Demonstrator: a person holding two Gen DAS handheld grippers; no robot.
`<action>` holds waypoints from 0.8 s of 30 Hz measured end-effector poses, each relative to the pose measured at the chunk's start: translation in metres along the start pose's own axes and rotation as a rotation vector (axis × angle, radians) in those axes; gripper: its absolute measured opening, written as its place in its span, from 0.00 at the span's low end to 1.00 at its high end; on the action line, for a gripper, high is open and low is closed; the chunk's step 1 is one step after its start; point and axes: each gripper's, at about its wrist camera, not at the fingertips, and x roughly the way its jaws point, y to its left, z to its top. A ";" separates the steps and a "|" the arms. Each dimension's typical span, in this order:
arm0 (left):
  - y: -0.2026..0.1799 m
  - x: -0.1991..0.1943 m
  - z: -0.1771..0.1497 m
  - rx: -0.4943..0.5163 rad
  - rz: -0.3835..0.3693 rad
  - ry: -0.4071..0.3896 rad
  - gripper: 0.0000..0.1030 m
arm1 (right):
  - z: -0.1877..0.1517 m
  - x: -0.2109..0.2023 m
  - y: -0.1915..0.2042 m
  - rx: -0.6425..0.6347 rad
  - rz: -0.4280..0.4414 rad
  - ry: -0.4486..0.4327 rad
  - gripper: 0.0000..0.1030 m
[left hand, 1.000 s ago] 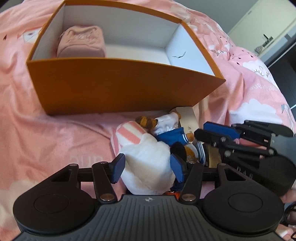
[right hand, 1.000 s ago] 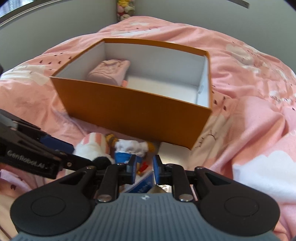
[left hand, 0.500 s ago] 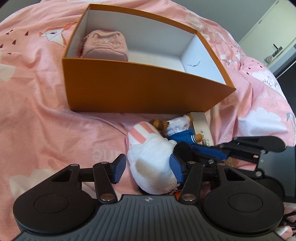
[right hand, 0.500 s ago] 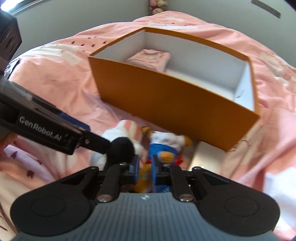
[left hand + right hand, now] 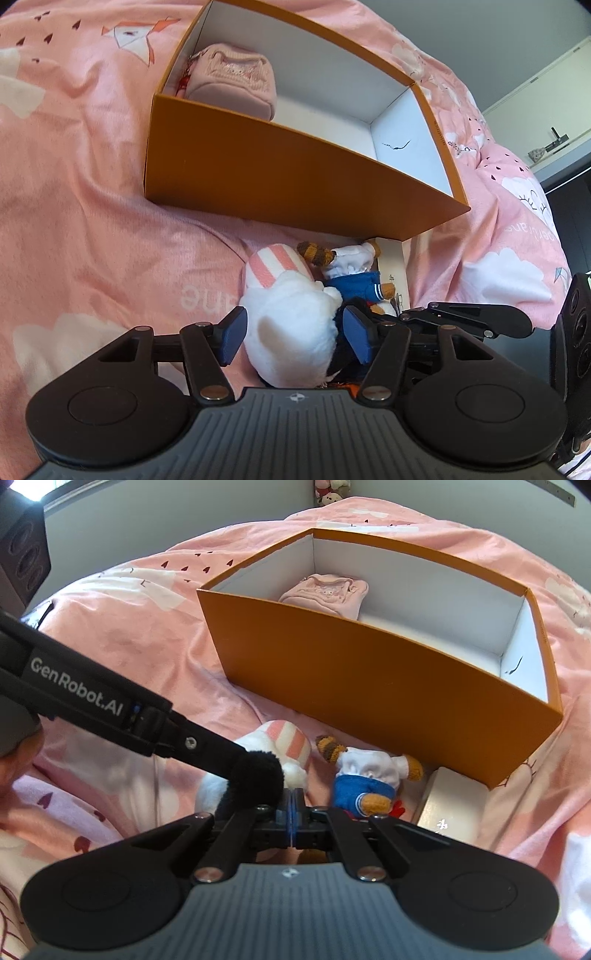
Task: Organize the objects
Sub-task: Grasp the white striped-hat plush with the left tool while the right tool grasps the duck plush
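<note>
The left gripper straddles the white plush toy, its jaws opening with the toy between them and a gap showing at the left pad. The right gripper is clenched with nothing visible between its pads, beside the sailor bear. Both toys lie on the pink bedspread near the orange box's front wall; the box holds a pink pouch in its far-left corner, with the remaining floor bare.

Black tongs, blue pads
</note>
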 end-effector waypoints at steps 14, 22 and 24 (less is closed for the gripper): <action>0.003 -0.003 0.000 -0.095 -0.035 0.032 0.83 | 0.002 0.003 -0.005 0.082 0.141 0.004 0.00; 0.003 0.015 -0.003 -0.090 0.001 0.081 0.82 | 0.003 0.006 -0.004 0.063 0.109 0.016 0.01; 0.001 0.018 -0.003 -0.084 0.005 0.087 0.82 | 0.002 0.008 -0.005 0.065 0.104 0.024 0.01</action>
